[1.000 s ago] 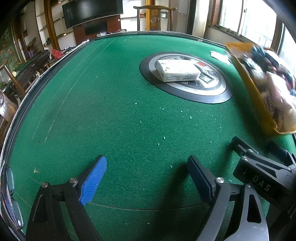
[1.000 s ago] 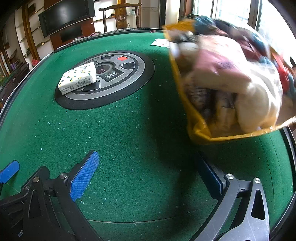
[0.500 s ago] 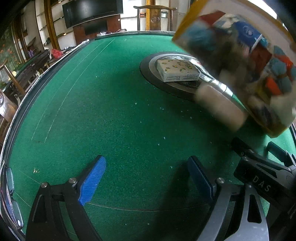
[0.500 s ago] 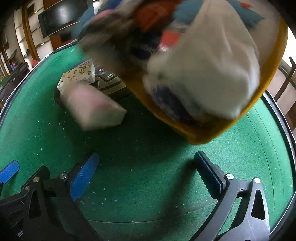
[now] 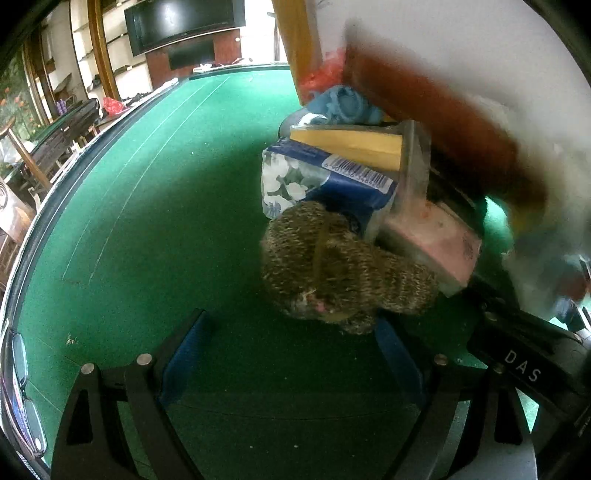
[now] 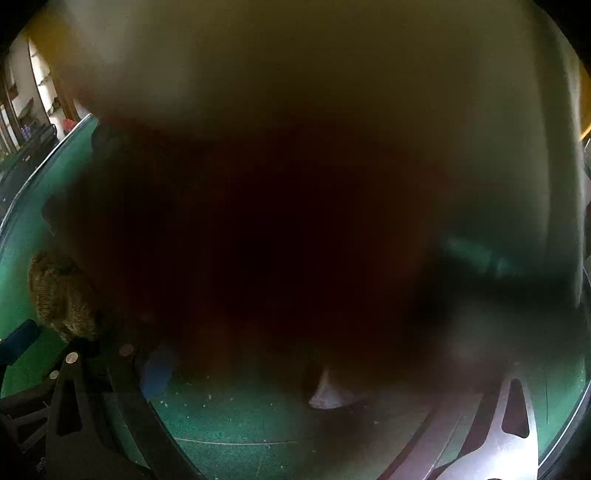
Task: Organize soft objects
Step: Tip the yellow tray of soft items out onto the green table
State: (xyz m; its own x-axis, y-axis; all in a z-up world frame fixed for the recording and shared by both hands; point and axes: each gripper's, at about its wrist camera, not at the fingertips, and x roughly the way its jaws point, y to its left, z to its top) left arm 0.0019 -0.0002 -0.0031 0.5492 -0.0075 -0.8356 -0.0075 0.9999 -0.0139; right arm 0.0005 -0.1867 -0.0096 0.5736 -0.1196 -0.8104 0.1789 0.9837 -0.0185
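A heap of soft things lies on the green felt just ahead of my left gripper (image 5: 291,339), which stands open with nothing between its fingers. Nearest is a brown knitted bundle (image 5: 343,273), also at the left edge of the right wrist view (image 6: 62,295). Behind it lie a blue flowered tissue pack (image 5: 325,184), a yellow sponge in clear wrap (image 5: 354,144), a pink pack (image 5: 436,240) and a light-blue cloth (image 5: 343,103). A yellow bag (image 5: 299,44) hangs blurred above. A dark blur fills the right wrist view. My right gripper (image 6: 288,354) has its fingers wide apart, the right tip hidden.
The green table (image 5: 147,221) has free felt to the left of the heap, out to its curved rim. Wooden benches (image 5: 48,147) stand past that rim, a dark screen (image 5: 184,18) on the far wall. A white corner (image 6: 328,395) pokes from under the blur.
The yellow bag swung in from the right and tipped over. Its contents now lie heaped before both grippers, hiding the round hub and white pack. Neither gripper has moved.
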